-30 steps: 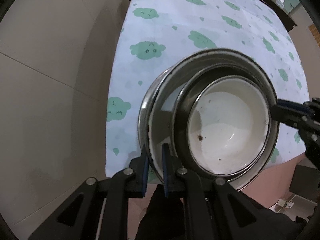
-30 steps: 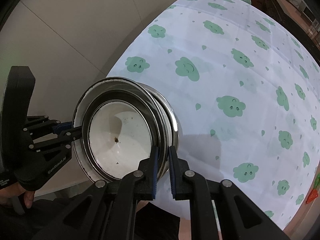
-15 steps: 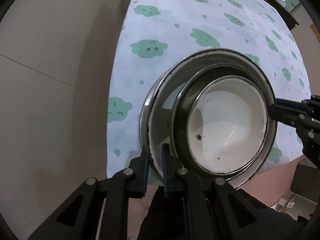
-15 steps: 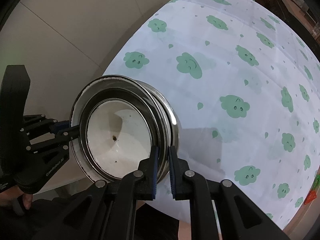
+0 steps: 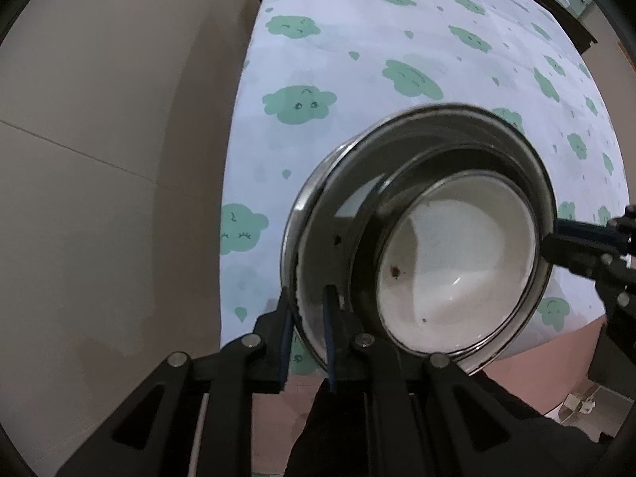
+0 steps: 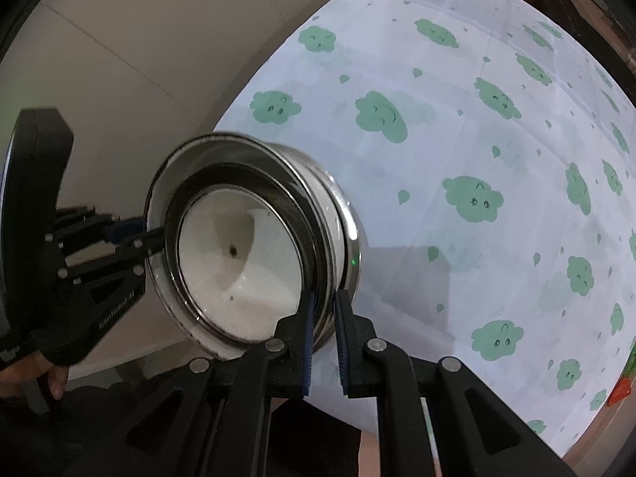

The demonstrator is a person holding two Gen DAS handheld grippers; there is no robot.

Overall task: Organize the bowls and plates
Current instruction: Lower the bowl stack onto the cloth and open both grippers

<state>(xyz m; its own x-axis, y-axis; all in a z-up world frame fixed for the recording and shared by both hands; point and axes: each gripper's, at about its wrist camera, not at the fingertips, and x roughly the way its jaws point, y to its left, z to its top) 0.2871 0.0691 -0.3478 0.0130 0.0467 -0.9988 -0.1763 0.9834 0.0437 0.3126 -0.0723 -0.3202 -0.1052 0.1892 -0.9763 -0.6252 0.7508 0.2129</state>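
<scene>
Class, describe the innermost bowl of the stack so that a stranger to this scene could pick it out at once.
Start at the cloud-print tablecloth and find the nested metal dishes over its edge, gripped at opposite rims. Look inside them for the white bowl. Unlike the steel-grey dishes around it, it is white inside with small dark specks.

Beige tiled floor [image 5: 99,159] with thin grout lines, a table under a white cloth [image 6: 457,139] (printed with green clouds), dark furniture [image 5: 572,20] sat beyond it
</scene>
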